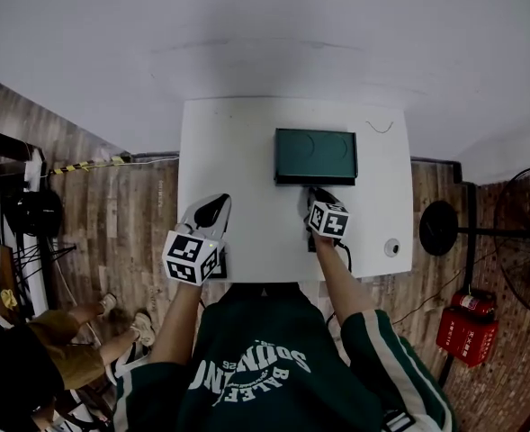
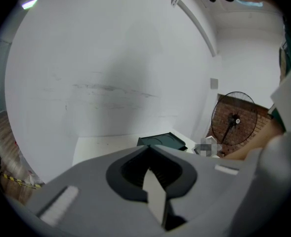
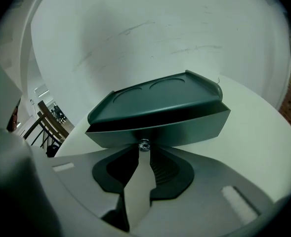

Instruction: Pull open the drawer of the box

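While right claw (image 3: 144,152) pinches drawer knob (image 3: 144,143), left claw (image 2: 149,148) pressed together; white table (image 1: 233,151), wood floor (image 1: 121,214).

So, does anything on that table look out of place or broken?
Nothing much. The green box sits square on the white table, its drawer looks shut, and nothing is spilled. The only blemish is a faint squiggle near the table's far right corner.

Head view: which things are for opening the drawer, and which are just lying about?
For the job: green box, drawer knob, right tool.
Just lying about: left tool, small round white object, standing fan, red fire extinguishers.
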The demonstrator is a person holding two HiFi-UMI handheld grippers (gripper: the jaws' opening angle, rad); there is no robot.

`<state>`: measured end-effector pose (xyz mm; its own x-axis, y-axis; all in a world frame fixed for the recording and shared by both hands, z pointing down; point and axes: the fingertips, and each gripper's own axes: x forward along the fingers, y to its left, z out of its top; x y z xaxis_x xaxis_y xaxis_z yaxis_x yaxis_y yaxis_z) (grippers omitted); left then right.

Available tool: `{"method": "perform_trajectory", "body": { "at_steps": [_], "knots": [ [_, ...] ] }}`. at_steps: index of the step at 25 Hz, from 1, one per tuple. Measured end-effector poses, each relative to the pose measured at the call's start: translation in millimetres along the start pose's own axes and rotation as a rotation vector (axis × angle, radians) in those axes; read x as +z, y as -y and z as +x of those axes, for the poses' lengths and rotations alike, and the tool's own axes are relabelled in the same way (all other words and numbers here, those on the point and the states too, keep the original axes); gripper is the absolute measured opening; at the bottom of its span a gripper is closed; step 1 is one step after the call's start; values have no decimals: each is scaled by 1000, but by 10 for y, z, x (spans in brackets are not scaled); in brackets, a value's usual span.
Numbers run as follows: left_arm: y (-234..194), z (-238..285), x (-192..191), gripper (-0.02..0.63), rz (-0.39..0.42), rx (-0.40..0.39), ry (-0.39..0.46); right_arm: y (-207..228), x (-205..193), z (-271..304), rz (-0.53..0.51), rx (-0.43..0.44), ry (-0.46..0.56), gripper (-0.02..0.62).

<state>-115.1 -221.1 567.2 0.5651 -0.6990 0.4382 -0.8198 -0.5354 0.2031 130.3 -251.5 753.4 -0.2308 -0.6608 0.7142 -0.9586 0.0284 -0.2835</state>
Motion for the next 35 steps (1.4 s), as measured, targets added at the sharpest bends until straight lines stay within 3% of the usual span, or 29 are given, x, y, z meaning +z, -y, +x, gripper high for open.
{"method": "perform_trajectory", "body": {
  "at_steps": [35],
  "knots": [
    [331,181,114,52,27,-97,11,-91,-716,-521,-18,13,-89,74]
  ]
}}
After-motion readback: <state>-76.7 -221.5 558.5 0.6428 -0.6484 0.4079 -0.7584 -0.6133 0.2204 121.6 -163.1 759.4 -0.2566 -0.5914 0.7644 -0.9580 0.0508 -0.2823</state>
